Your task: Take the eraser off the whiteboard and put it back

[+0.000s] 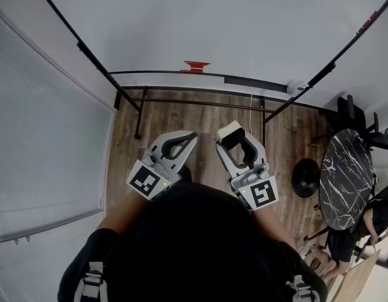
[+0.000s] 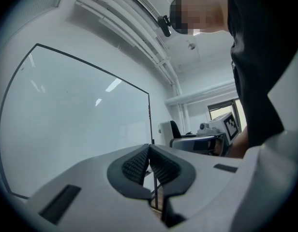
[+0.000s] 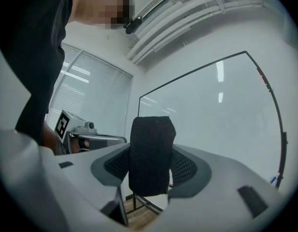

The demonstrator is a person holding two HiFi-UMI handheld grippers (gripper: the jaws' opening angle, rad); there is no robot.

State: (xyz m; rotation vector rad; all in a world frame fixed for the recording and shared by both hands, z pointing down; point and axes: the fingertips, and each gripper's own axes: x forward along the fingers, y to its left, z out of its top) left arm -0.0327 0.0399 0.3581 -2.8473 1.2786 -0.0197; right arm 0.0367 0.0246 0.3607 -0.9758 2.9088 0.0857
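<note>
My right gripper (image 1: 232,136) (image 3: 150,161) is shut on the eraser (image 3: 151,153), a block with a black felt face toward the camera and a cream back (image 1: 229,131) in the head view. It is held level in front of the whiteboard (image 1: 213,24) (image 3: 221,110), apart from it. My left gripper (image 1: 187,138) (image 2: 149,162) is beside it on the left, shut with its ribbed pads together and nothing between them. The right gripper (image 2: 202,141) with the eraser shows in the left gripper view too.
The whiteboard's tray (image 1: 200,74) carries a red object (image 1: 195,66), a black bar (image 1: 255,83) and a small white bottle (image 1: 296,87). Its metal stand (image 1: 200,102) stands on wood floor. A round marble table (image 1: 347,177) and a black stool (image 1: 305,177) are at right; blinds (image 1: 43,137) at left.
</note>
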